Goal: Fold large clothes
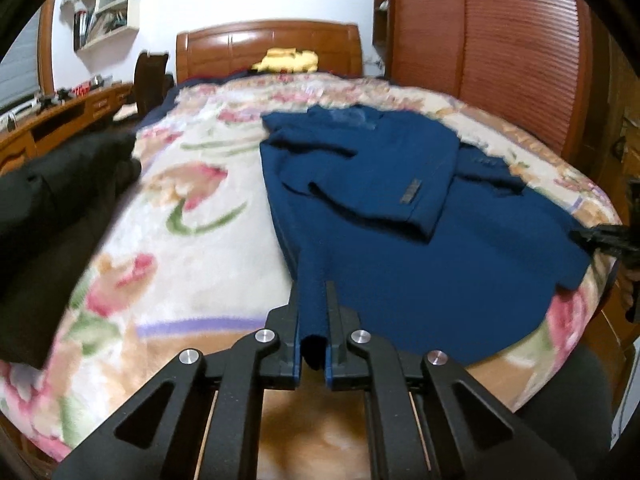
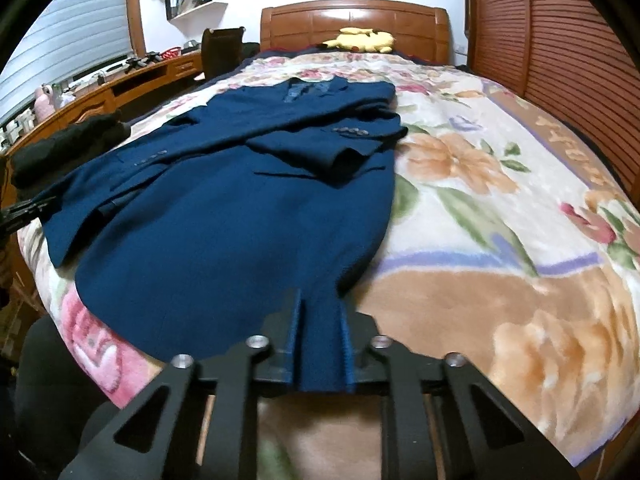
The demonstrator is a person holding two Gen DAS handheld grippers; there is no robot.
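Note:
A dark blue coat lies flat on the bed, collar toward the headboard, both sleeves folded across its front. My left gripper is shut on the coat's near hem at its left corner, the cloth pinched between the two fingers. My right gripper is shut on the same hem at the right corner, with the fabric bunched between its fingers. Each gripper also shows at the edge of the other's view: the right gripper and the left gripper.
A floral blanket covers the bed. A black garment lies on its left edge. A yellow plush toy sits by the wooden headboard. A desk runs on the left, a slatted wardrobe on the right.

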